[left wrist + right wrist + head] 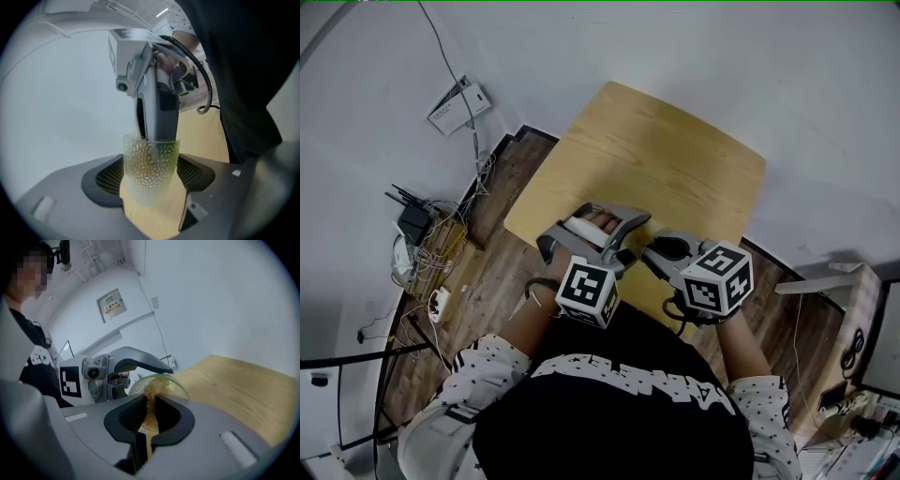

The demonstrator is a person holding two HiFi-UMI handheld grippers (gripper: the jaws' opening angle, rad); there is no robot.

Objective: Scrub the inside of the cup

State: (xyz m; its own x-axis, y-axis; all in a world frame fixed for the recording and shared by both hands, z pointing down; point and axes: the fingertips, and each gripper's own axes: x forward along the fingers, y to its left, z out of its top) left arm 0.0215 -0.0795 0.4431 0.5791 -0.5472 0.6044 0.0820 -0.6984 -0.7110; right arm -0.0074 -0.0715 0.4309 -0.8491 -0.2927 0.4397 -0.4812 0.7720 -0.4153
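A translucent cup with a honeycomb pattern and a yellow-green tint sits upright between the pads of my left gripper, which is shut on its sides. In the head view the cup is held above the near edge of the wooden table by the left gripper. My right gripper is shut on a thin yellow-brown scrub pad. The pad's far end reaches over the cup's rim. From the left gripper view, the right gripper points down into the cup's mouth. The right gripper is beside the cup.
The person's black-shirted torso fills the near side. Left of the table, the wood floor holds a tangle of cables and power strips. A white device lies near the wall. A pale shelf stands at the right.
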